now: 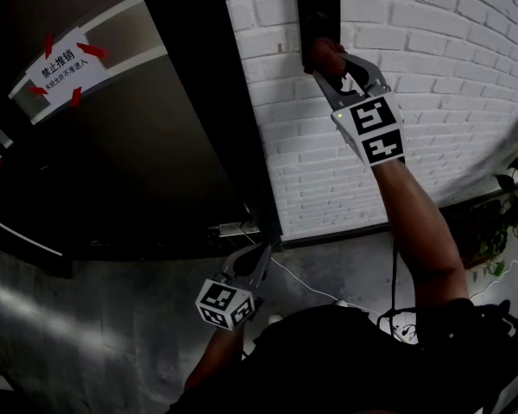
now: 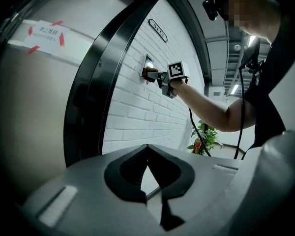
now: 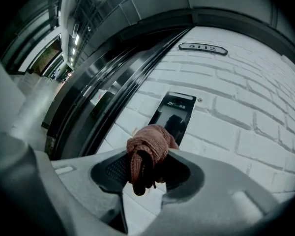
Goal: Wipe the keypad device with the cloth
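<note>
Looks mid-wipe: right gripper (image 1: 330,63) clamps rust-red knitted cloth (image 3: 148,149) on black wall-mounted keypad device's (image 1: 317,11) lower face; next, stroke upward; left gripper (image 1: 259,253) closed, empty, well below.

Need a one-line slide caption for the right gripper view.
Right claw grips a reddish cloth in front of the wall-mounted keypad device.

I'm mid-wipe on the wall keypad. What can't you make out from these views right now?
- Head view: the lower part of the keypad device, covered by the cloth and the right gripper.
- Right gripper view: its keys, because the face is too dark; and whether the cloth touches it, because the wad blocks the contact spot.
- Left gripper view: the device is too small for any detail.
- Right gripper view: the print on the number plate is blurred.
</note>
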A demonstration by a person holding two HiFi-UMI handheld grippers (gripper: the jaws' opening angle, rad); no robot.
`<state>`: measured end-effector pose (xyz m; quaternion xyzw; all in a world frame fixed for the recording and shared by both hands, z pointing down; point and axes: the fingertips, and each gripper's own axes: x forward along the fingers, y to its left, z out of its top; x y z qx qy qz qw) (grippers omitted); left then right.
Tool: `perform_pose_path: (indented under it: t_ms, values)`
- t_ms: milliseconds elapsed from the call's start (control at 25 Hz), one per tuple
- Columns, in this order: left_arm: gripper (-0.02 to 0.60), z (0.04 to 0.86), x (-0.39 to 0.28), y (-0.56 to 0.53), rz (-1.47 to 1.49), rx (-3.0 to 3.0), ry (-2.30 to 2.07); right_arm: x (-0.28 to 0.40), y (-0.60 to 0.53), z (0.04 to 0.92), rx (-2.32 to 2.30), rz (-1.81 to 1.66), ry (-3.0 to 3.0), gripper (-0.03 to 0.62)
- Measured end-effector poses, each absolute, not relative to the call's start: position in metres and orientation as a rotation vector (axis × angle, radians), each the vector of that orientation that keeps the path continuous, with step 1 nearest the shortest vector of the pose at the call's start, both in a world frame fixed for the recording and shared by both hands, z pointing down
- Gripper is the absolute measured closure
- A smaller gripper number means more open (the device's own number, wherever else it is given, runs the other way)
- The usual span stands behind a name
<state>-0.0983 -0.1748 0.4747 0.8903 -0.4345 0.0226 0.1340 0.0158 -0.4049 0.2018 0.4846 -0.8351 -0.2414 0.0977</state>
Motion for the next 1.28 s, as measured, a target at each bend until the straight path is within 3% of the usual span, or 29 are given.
perform_pose_path:
  t_ms: [1280]
  values:
    - [0.565,0.474,-0.100,-0.166,0.068,2.580,-1.262,0.017,-0.407,0.268,1.343,-0.460,-2.463,0.448]
